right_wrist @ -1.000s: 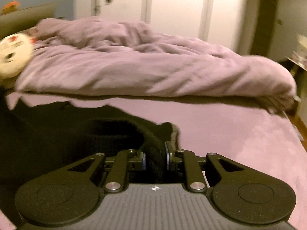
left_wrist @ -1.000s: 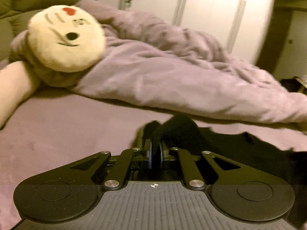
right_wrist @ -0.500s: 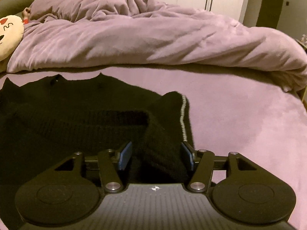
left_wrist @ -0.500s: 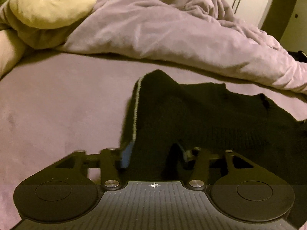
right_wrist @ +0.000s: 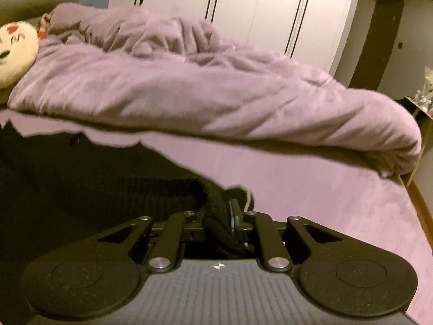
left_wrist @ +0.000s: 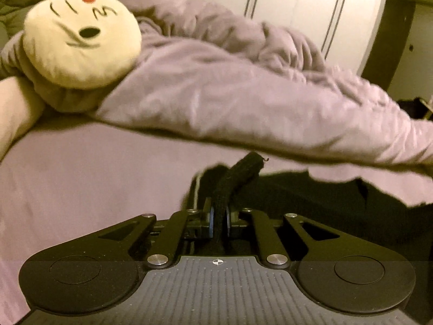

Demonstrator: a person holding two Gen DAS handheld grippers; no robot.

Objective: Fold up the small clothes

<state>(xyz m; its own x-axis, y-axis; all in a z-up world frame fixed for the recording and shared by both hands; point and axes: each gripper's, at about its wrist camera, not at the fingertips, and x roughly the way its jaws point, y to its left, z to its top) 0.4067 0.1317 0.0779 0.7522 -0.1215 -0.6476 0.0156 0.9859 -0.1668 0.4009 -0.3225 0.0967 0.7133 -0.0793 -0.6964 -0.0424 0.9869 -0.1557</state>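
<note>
A bunched mauve duvet (left_wrist: 243, 92) lies across the far half of the bed (left_wrist: 81, 178), its near edge just beyond the garment. A round cream cushion (left_wrist: 81, 35) with a drawn face and a red heart rests on the duvet's left end; in the right wrist view only its edge (right_wrist: 16, 54) shows at far left. White wardrobe doors (right_wrist: 243, 8) stand behind the bed. Nothing lies between the grippers and the garment.

The black knit garment (right_wrist: 94, 178) is spread on the mauve sheet, its far edge wavy, a thin pale trim line showing at each side edge. In the left wrist view it (left_wrist: 324, 203) stretches away to the right.

The left gripper (left_wrist: 219, 220) is clamped on a thick roll of the knit that sticks up past its blue pads. The right gripper (right_wrist: 220, 223) is likewise closed on a bunched fold of the knit.

Half a second ago both grippers stood wide open over the flat side edges of the garment; now they have pinched the fabric, and the views take in more of the duvet and wardrobe.
</note>
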